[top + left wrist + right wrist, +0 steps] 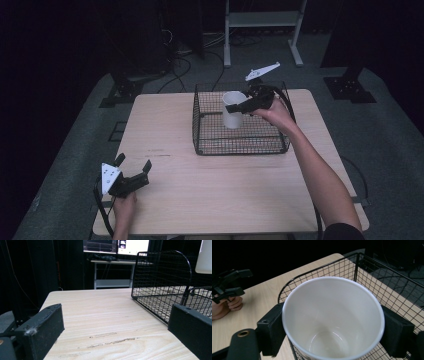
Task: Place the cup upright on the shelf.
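Dark room, light wood bench [210,185] with a black wire basket [240,145] on its far half. Right gripper [235,107] has its fingers clamped on a white cup [233,116], one on each side, upright, over the basket; whether its base touches the mesh, can't tell. Left gripper [134,168] sits low at the near left edge, fingers spread, nothing between them.

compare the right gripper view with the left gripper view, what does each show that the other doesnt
Right gripper view alone: the cup's empty inside, the right gripper clamped on it, and the left gripper in a hand. Left gripper view alone: lit screens on a far desk and scuffs on the wood. Both: basket, table.
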`<state>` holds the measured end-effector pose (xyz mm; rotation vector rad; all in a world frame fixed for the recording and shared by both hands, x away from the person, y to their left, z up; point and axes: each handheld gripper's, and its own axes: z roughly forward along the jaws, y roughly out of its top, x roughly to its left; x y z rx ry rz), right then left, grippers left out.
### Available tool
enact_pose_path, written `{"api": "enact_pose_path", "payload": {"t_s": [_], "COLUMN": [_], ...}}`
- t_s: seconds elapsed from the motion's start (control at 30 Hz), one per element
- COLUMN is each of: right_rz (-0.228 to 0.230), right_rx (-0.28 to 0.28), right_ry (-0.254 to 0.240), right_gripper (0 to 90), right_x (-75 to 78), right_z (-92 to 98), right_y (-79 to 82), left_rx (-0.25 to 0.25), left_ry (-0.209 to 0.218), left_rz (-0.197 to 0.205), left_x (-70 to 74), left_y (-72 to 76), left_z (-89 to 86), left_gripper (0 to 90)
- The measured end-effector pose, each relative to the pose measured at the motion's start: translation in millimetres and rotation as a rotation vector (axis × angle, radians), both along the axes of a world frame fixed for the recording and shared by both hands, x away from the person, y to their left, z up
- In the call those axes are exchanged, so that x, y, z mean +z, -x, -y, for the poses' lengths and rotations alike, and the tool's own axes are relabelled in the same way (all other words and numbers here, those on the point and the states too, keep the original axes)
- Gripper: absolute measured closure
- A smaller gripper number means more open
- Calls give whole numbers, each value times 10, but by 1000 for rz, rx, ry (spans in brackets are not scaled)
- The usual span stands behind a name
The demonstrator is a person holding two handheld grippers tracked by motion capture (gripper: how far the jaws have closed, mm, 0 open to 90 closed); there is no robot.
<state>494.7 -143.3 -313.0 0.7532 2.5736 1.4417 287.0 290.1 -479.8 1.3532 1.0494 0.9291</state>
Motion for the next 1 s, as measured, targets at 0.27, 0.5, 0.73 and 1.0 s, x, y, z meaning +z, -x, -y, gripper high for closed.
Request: {"api": "enact_pose_path", "payload": {"t_s": [0.27,0.5,0.73,1.0], "right_rz": [-12,-38,-31,-56], "right_rx": [-25,-34,-33,-25], "right_ry": [6,18,34,70], "right_gripper": [186,186,187,186], "right_x": [-89,-169,-129,-295], "right_z": [1,-11,-83,-163], "right_y": [-102,-207,-267,-377], "left_rx": [-1,-2,-2,-3], "left_ry": [-1,-3,-2,-1], "left_rz": [1,1,-1,2], "left_x": [0,0,0,-1], "left_y": [2,2,2,3], "left_z": [3,6,-2,3], "left_gripper": [0,0,0,0]}}
